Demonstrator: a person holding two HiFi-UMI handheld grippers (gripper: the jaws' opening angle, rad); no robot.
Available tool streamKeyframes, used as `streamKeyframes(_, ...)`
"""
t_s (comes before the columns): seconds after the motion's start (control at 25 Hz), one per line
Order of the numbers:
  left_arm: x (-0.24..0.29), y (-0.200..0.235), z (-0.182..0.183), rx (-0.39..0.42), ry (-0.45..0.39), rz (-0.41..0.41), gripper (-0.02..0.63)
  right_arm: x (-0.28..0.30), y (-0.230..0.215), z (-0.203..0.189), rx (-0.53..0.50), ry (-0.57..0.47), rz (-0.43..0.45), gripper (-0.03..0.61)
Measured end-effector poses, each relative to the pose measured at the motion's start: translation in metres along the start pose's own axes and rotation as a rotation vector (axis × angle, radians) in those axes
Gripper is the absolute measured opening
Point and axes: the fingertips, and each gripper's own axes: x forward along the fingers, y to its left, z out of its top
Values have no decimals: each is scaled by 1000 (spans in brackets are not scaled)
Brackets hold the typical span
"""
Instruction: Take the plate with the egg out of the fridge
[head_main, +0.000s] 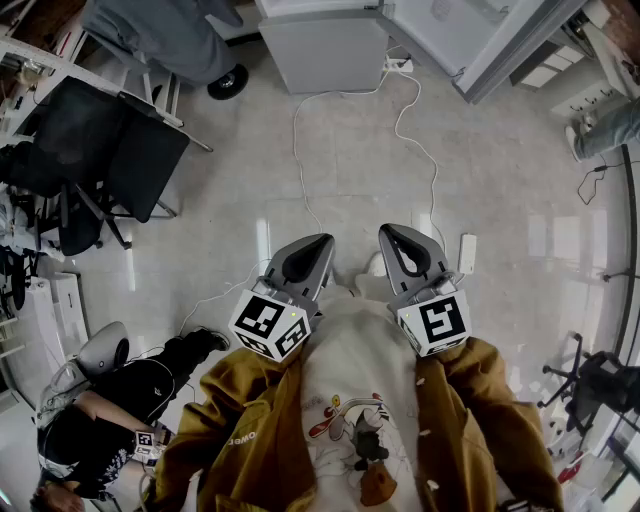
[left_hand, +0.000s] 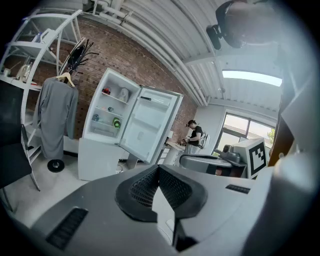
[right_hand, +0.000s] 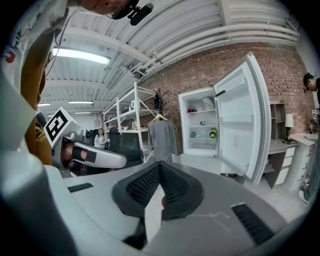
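The white fridge (left_hand: 100, 125) stands a few steps ahead with its door (left_hand: 150, 127) swung open to the right. Its shelves hold small red, white and green items (right_hand: 213, 133); from here I cannot tell which one is the plate with the egg. In the head view the fridge (head_main: 330, 50) is at the top edge, beyond a stretch of floor. My left gripper (head_main: 318, 242) and right gripper (head_main: 392, 235) are held side by side at waist height, pointing at the fridge. Each has its jaws together with nothing between them, as the left gripper (left_hand: 159, 170) and right gripper (right_hand: 160, 166) views show.
White cables (head_main: 300, 130) and a power strip (head_main: 467, 252) lie on the floor between me and the fridge. A black chair (head_main: 110, 150) and a seated person (head_main: 110, 400) are at the left. A grey coat (left_hand: 57, 117) hangs left of the fridge. Another person (left_hand: 194, 135) stands at a counter, right.
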Motion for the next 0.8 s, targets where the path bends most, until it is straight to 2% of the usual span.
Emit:
streamKeyframes(0.52, -8, 0, 2, 5, -4, -13, 8, -6, 8, 3, 32, -6, -12, 6)
streamKeyframes(0.8, 0, -18, -1, 25, 20, -43, 8, -17, 1, 2, 52, -22, -30, 6)
